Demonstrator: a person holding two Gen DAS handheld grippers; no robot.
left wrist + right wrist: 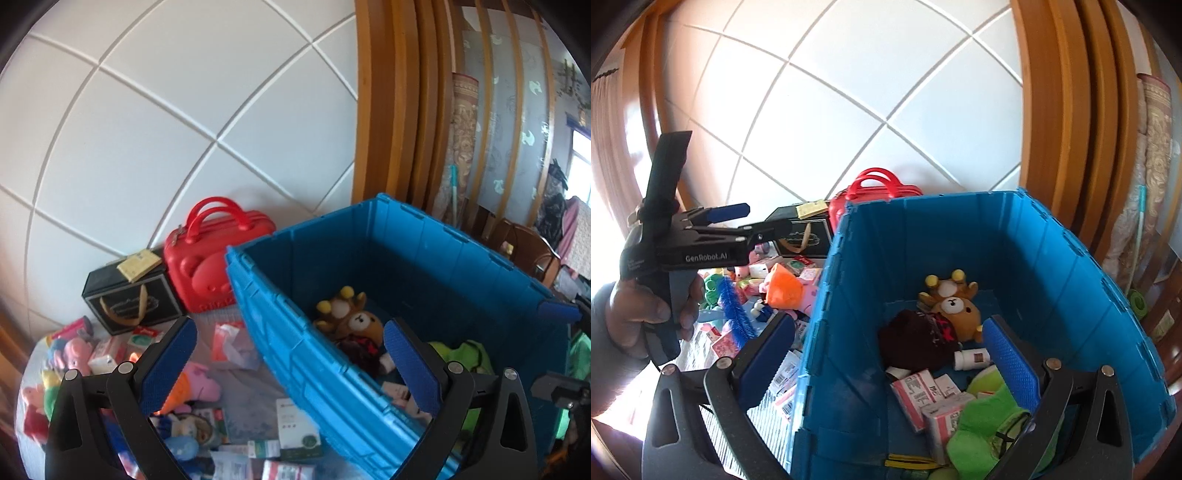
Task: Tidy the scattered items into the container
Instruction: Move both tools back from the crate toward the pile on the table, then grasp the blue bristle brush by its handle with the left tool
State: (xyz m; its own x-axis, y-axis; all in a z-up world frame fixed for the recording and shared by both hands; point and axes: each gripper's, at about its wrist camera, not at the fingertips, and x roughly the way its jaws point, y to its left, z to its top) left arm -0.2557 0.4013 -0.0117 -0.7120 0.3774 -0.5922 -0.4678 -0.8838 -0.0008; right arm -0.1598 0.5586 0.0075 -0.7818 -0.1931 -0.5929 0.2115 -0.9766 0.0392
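Observation:
A blue plastic crate (295,332) (849,295) stands on a surface strewn with items. Inside it lie a brown bear plush (960,308) (364,323), a dark plush (916,341), a white bottle (971,358), pink boxes (916,398) and a green plush (986,421). Outside it lie a pink pig plush (199,380), small boxes (295,424) and an orange-and-pink plush (786,288). My left gripper (291,365) is open and empty, straddling the crate's near wall; it also shows in the right wrist view (757,218). My right gripper (886,365) is open and empty above the crate's left wall.
A red toy suitcase (218,258) and a black gift box (129,295) stand against the white tiled wall behind the clutter. A blue bristle brush (735,310) lies among the toys. A wooden door frame (388,110) rises to the right.

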